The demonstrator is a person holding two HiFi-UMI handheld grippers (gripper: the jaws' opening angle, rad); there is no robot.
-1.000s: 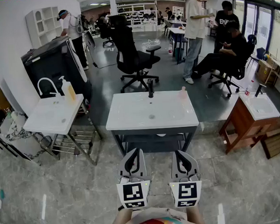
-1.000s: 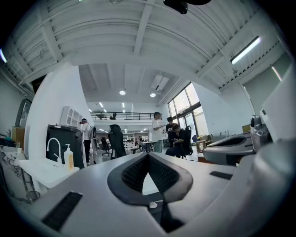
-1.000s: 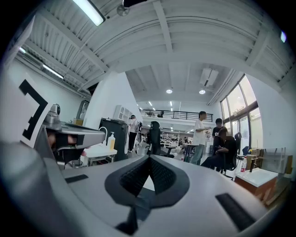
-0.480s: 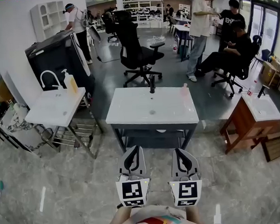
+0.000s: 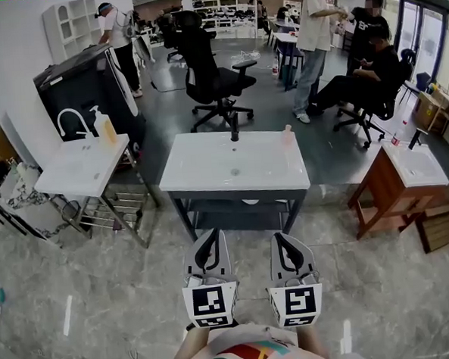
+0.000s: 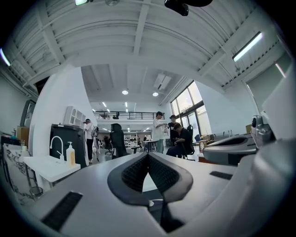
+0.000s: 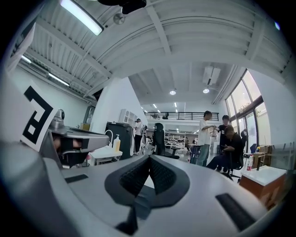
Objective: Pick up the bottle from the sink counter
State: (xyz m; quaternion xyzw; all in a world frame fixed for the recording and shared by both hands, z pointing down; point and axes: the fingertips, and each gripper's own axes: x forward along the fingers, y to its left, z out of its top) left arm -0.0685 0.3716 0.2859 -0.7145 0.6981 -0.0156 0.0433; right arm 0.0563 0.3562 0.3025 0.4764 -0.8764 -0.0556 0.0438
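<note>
Approach step: my left gripper (image 5: pixel 210 235) and right gripper (image 5: pixel 279 238) pressed together, empty, short of bench (image 5: pixel 209 176). Bottle (image 5: pixel 287 135), faint, likely at far right corner; next: reach, spread jaws.

The left gripper (image 6: pixel 148 157) has its jaws closed tip to tip, with nothing between them. Off to the left, a white surface (image 6: pixel 44 167) carries a curved tap (image 6: pixel 56 144) and a soap dispenser (image 6: pixel 70 155). A black office chair (image 6: pixel 116 141) stands farther back.
</note>
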